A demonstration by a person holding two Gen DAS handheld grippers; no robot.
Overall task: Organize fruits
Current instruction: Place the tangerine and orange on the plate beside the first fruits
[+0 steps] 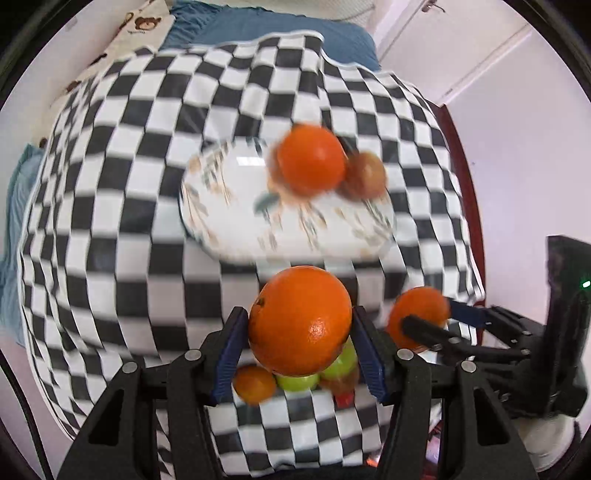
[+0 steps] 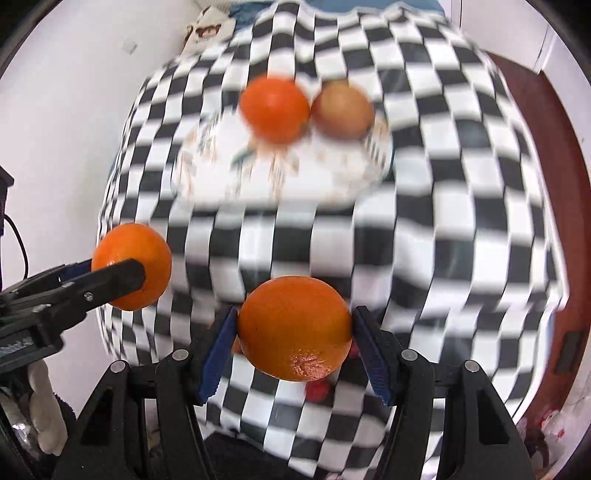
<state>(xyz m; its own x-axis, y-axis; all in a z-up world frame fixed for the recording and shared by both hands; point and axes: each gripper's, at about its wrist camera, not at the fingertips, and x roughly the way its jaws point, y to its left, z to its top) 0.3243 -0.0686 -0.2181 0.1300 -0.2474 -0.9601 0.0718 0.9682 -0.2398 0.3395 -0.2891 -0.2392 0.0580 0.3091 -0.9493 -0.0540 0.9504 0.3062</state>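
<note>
Left gripper (image 1: 300, 354): your blue pads clamp a large orange (image 1: 300, 320) at its widest part, so it sits steady above the near edge of the table, clear of the cloth.

Right gripper (image 2: 294, 343): you grip a second orange (image 2: 294, 328) the same way, both pads pressed against its sides; it is also lifted, near the table's near edge.

Plate (image 1: 236, 221): a white, leaf-patterned plate sits around the middle of the table; an orange (image 1: 311, 159) and a brownish fruit (image 1: 364, 176) lie touching at its far-right rim. The bare part of the plate faces you, probably the place for both held oranges.

Loose fruit: a small orange fruit (image 1: 254, 383), two green fruits (image 1: 297, 381) and something red (image 1: 344, 398) lie together at the near edge, below your left gripper; they are partly hidden.

Surface: a black-and-white checked cloth (image 1: 110, 221) covers the table and drapes over its edges; motion blur softens the pattern.

Room: pale walls, a blue fabric (image 1: 277, 26) beyond the far edge, and a bear-print cloth (image 1: 144, 26) at the far-left corner.
</note>
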